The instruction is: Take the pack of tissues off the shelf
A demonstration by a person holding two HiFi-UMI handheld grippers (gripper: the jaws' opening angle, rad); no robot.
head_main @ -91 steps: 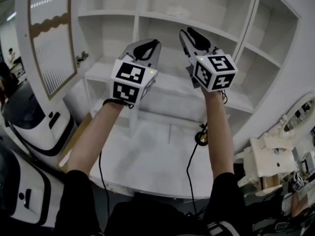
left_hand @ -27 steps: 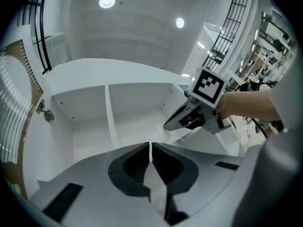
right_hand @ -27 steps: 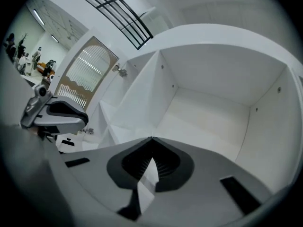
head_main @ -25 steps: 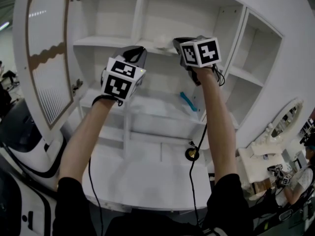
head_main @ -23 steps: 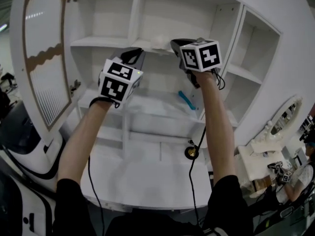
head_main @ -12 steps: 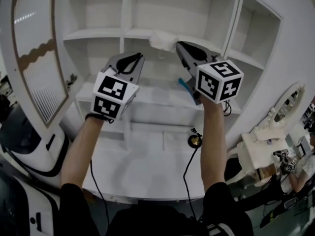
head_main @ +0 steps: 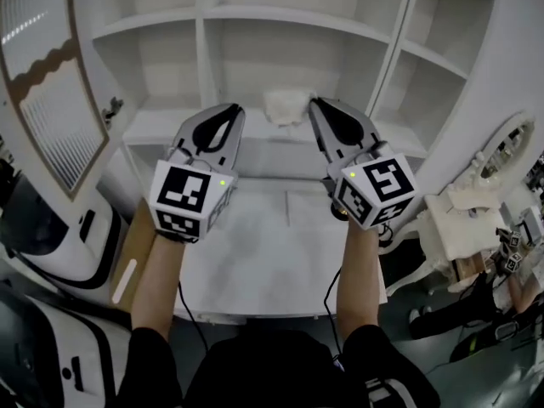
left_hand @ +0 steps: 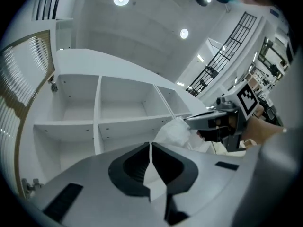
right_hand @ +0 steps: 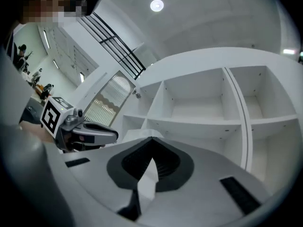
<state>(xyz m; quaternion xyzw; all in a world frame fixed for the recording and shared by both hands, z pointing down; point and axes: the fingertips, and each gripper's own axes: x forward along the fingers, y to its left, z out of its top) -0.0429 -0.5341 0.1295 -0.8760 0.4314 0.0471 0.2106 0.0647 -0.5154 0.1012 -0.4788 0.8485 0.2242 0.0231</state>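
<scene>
Pack of tissues, white, in right gripper

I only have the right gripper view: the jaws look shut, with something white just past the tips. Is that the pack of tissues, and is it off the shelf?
Observer: Yes. The left gripper view shows the pack of tissues held by an edge at the tips of the right gripper, hanging in front of the shelf unit.
Operator: What about the left gripper's jaws?
Observer: The left gripper view shows the left gripper with its jaws together and nothing between them.
Operator: What's underneath?
Observer: The head view shows a white tabletop below both grippers.
</scene>
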